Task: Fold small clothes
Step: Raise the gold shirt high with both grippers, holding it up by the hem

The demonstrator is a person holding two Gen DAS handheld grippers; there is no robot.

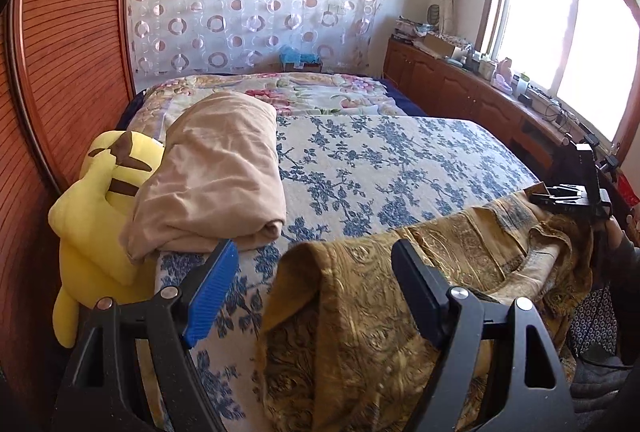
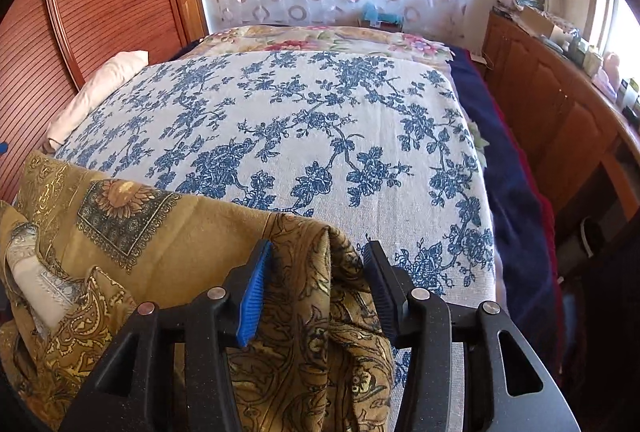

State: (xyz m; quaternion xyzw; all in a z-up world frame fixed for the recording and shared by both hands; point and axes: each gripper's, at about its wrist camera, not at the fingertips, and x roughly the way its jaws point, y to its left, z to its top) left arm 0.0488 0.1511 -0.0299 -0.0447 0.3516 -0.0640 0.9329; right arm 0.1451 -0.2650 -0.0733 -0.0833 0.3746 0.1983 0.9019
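A gold-brown patterned garment (image 1: 360, 312) lies rumpled along the near edge of the bed, also in the right wrist view (image 2: 160, 228). My left gripper (image 1: 316, 260) is open, its fingers wide apart on either side of the garment's left end. My right gripper (image 2: 316, 256) is open, and a fold of the garment's right end stands between its fingers. The right gripper also shows in the left wrist view (image 1: 568, 193) at the garment's far right end.
The bed carries a white cover with blue flowers (image 2: 320, 135). A folded beige blanket (image 1: 216, 171) and a yellow plush toy (image 1: 100, 207) lie at its left. A wooden wardrobe (image 1: 68, 71) stands left and a cluttered wooden cabinet (image 1: 472, 87) under the window right.
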